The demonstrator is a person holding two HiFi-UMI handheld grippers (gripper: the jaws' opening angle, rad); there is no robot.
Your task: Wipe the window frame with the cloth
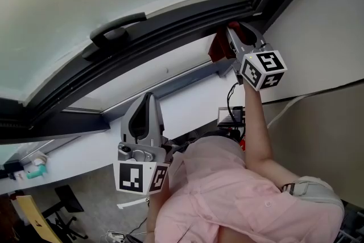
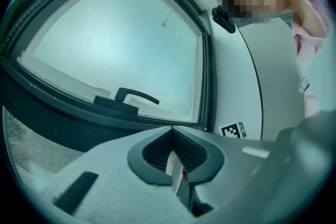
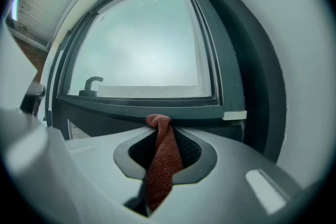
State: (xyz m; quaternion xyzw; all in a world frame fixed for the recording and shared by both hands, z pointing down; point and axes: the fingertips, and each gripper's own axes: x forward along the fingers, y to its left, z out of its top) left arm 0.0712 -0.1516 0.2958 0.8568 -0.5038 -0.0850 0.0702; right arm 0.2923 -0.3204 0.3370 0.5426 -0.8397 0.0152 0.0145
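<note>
Head view: the right tool (image 1: 230,37) is raised at 1 o'clock, at a corner of the window frame (image 1: 170,25). The left tool (image 1: 147,101) hangs low at 7 o'clock, well apart from it.
Right tool: jaws clamped on the red knitted cloth (image 3: 160,160), with a bunched end sticking out past the tips.
Left tool: jaws together, nothing of the task between them.
Cloth to frame: the bunched end lies at 12 o'clock from the right tool and seems to meet the dark lower rail.
Frame axis: that rail runs from 8 to 2 o'clock, with the window handle (image 1: 116,31) toward 10.
Next move, judged: a sweep along the rail toward 8 o'clock; the right tool is nearer.
</note>
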